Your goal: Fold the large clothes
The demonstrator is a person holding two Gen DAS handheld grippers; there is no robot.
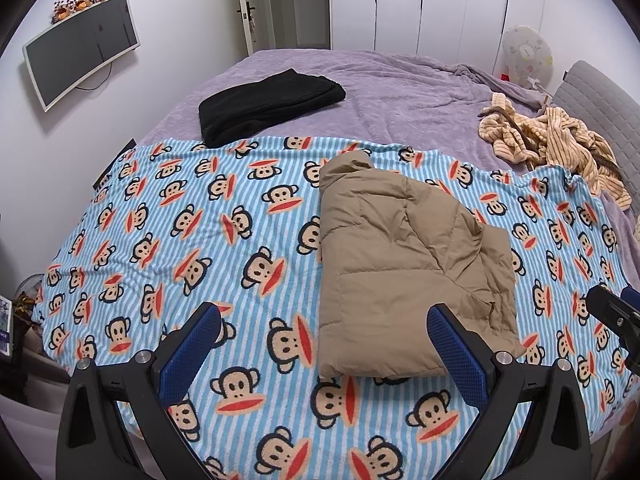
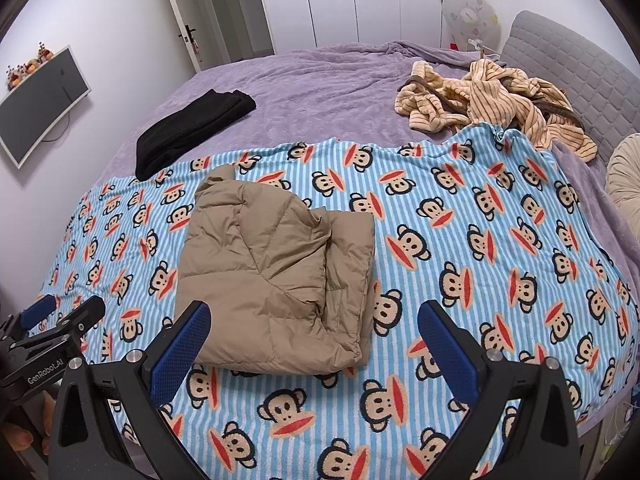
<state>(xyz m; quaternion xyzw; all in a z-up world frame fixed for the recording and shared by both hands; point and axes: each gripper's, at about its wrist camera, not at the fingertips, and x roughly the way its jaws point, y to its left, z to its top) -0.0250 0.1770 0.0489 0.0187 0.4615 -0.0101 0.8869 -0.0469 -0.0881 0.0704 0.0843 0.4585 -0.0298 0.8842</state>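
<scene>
A tan puffer jacket [image 1: 404, 264] lies folded into a compact bundle on the blue striped monkey-print blanket [image 1: 180, 240]. It also shows in the right wrist view [image 2: 276, 276]. My left gripper [image 1: 326, 332] is open and empty, held above the blanket just in front of the jacket's near edge. My right gripper [image 2: 314, 328] is open and empty, hovering over the jacket's near right corner. The left gripper shows at the lower left of the right wrist view [image 2: 60, 320]; the right gripper shows at the right edge of the left wrist view [image 1: 616, 316].
A folded black garment [image 1: 268, 104] lies on the purple bedspread [image 1: 400, 96] behind the blanket. A crumpled yellow striped garment [image 1: 556, 148] lies at the back right by the grey headboard [image 2: 576, 80]. A wall monitor [image 1: 80, 48] hangs at left. A cream cushion [image 2: 624, 184] sits at right.
</scene>
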